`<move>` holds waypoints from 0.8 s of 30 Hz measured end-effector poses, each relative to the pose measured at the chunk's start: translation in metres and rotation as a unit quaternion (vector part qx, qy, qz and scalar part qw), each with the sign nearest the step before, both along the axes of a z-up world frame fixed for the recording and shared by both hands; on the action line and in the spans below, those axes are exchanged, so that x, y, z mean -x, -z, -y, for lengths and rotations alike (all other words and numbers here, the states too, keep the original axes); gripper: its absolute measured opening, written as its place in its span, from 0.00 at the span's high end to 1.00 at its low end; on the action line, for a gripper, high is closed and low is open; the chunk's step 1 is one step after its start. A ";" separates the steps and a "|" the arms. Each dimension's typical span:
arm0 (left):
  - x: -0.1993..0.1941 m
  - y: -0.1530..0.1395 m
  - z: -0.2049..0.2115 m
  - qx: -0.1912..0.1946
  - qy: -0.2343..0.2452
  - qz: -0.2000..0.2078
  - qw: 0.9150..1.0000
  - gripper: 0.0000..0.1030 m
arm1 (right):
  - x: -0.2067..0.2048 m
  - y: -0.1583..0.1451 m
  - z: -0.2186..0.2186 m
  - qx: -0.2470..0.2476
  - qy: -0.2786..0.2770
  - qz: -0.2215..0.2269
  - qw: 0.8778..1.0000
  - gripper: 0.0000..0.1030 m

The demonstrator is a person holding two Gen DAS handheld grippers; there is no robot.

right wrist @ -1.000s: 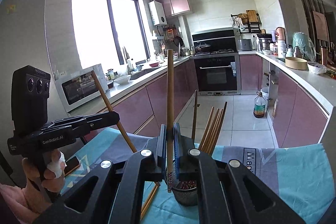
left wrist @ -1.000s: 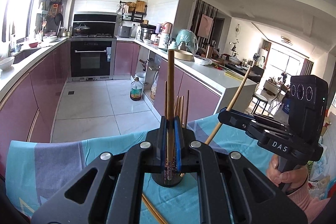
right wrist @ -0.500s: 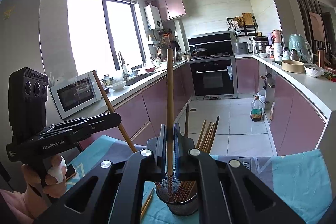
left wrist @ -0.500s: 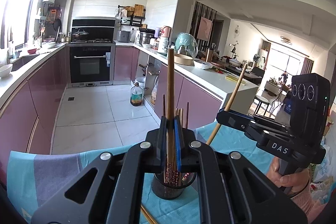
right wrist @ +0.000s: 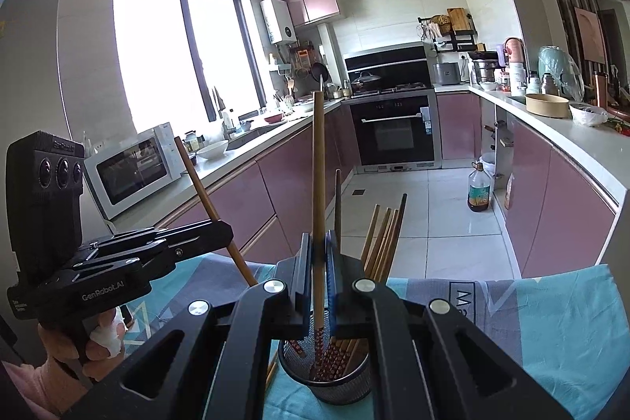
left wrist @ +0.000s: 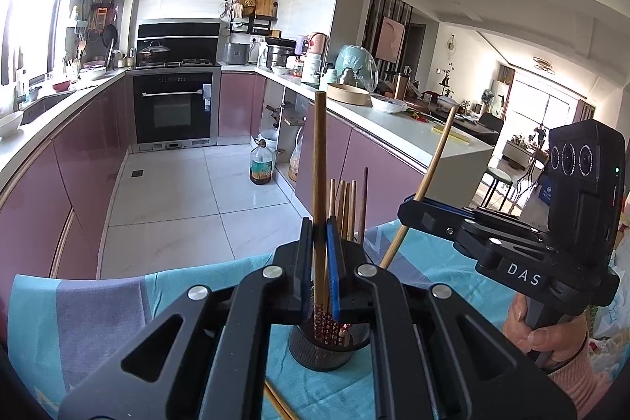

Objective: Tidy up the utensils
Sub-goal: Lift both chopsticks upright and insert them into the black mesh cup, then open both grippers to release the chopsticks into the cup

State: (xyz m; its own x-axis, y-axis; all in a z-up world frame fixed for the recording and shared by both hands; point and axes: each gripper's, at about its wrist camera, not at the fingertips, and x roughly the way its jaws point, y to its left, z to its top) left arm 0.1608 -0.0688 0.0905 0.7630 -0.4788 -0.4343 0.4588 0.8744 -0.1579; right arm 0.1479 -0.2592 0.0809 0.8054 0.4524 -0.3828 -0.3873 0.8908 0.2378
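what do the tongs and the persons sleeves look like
Both tongs, left and right, are black with blue pads and silver bolts. The right one is marked DAS, the left GenRobot.AI. Each has a black three-lens camera block. Both sleeves are pink.

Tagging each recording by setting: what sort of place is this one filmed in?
A home kitchen, open to a living area. It shows in the built-in black oven, the white microwave on the pale countertop, and the pink cabinet fronts.
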 end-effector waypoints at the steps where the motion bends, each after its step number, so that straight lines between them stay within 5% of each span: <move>1: -0.001 0.001 0.001 -0.002 0.000 -0.001 1.000 0.93 | -0.001 0.001 0.000 0.000 0.000 -0.002 1.000 0.95; 24: -0.032 0.021 0.008 -0.026 0.004 -0.045 0.999 0.93 | -0.022 0.036 -0.006 0.001 0.002 -0.051 0.999 0.95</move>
